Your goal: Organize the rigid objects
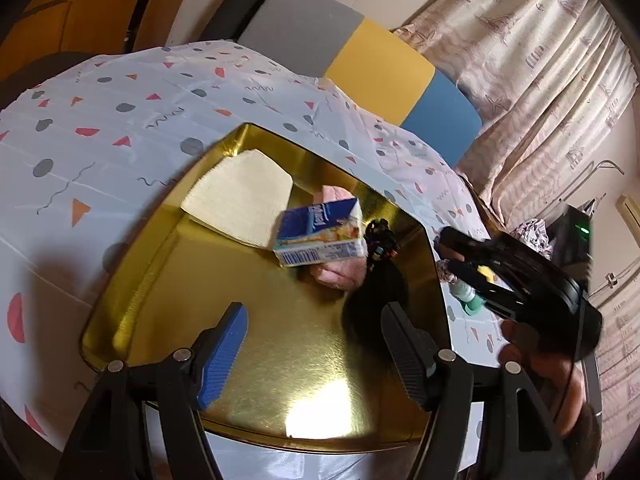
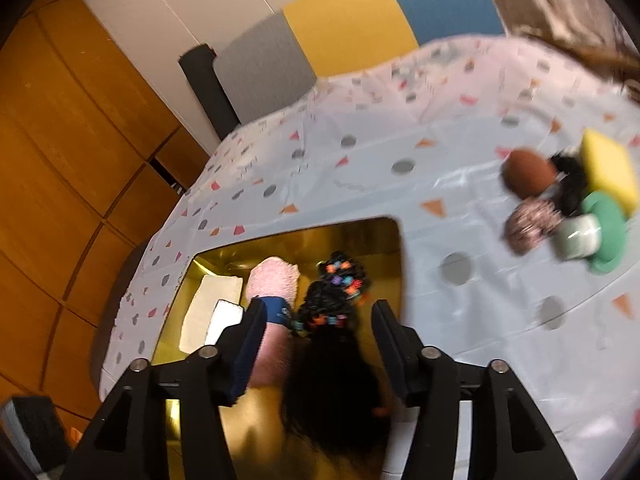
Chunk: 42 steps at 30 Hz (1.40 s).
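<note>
A gold tray [image 1: 248,280] lies on the patterned tablecloth. In it are a cream cloth [image 1: 240,196], a blue and white carton [image 1: 320,232] resting on a pink cloth [image 1: 340,272], and a black wig with coloured clips [image 1: 380,240]. My left gripper [image 1: 312,348] is open and empty above the tray's near part. My right gripper [image 2: 316,352] is open above the tray [image 2: 360,236], with the black wig [image 2: 332,308] below and between its fingers. It also shows at the right of the left wrist view [image 1: 520,280].
On the cloth right of the tray sit a yellow sponge [image 2: 608,168], a brown ball [image 2: 528,174], a green and white cup [image 2: 588,236] and a speckled item [image 2: 528,224]. A grey, yellow and blue chair back [image 1: 360,56] stands behind the table. Curtains [image 1: 540,60] hang at the right.
</note>
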{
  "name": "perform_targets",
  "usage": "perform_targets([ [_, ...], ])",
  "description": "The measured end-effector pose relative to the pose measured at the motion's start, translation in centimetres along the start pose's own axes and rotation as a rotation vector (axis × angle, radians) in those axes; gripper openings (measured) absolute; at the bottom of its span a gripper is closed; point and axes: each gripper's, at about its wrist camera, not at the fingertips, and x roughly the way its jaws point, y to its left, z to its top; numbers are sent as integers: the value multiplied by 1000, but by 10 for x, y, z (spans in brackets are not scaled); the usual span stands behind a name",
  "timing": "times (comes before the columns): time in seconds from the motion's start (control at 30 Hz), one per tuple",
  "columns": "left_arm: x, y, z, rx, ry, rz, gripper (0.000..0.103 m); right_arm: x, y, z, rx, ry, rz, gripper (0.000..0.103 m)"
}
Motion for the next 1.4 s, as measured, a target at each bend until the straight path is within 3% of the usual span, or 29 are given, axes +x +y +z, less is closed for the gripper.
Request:
perform_targets([
  [0.27, 9, -21, -11, 47, 38, -22, 70, -46, -31, -11, -59, -61, -81, 63],
  [0.77, 17, -79, -36, 220, 102, -83, 70, -62, -113, -57, -2, 25, -199, 63],
  [1.0, 27, -119, -54, 328, 151, -120, 70, -75, -151, -73, 47, 26, -240, 63],
  [1.4, 47, -166, -73, 418, 215, -135, 70, -100, -205, -69, 146, -33, -284, 66],
])
